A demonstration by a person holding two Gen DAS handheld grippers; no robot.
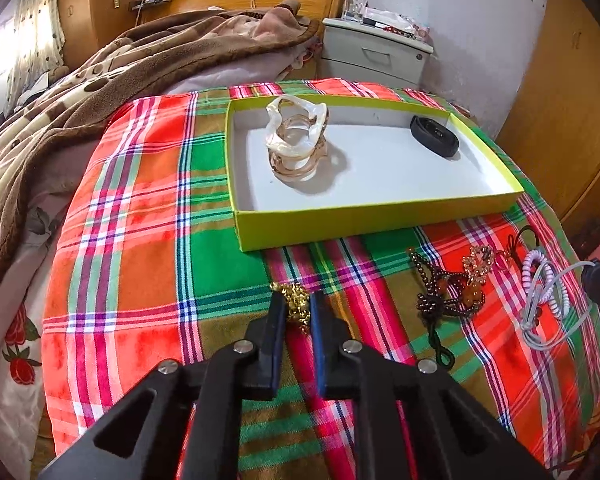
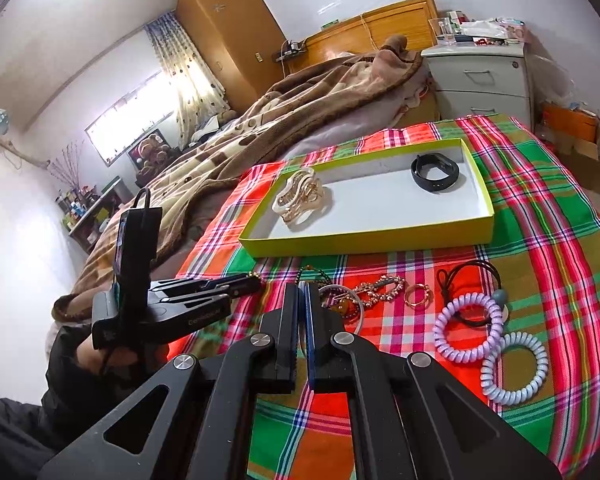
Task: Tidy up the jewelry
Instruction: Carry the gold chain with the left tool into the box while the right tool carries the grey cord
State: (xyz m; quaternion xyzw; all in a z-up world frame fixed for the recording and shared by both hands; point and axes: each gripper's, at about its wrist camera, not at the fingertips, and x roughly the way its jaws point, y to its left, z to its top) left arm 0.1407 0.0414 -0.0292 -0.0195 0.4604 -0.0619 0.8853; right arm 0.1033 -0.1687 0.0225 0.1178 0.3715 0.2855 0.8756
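My left gripper (image 1: 298, 300) is shut on a gold chain (image 1: 297, 304) lying on the plaid cloth (image 1: 140, 240); it shows in the right wrist view (image 2: 256, 282) at the left. My right gripper (image 2: 302, 292) is shut and empty, hovering above the cloth near dark beads (image 2: 346, 306). A yellow-green tray (image 1: 340, 228) (image 2: 380, 236) holds clear bangles (image 1: 296, 144) (image 2: 300, 200) and a black band (image 1: 434, 134) (image 2: 434, 174). Loose pieces lie in front of the tray: dark beads (image 1: 440, 292), a gold hair clip (image 2: 380, 290), gold rings (image 2: 418, 296), and coil hair ties (image 2: 470, 328) (image 1: 548, 284).
The cloth covers a bed corner. A brown blanket (image 1: 80, 112) lies to the left. A white nightstand (image 1: 376, 54) stands behind the tray, with a wooden wardrobe (image 1: 572, 100) at the right. The cloth's right edge drops off near the hair ties.
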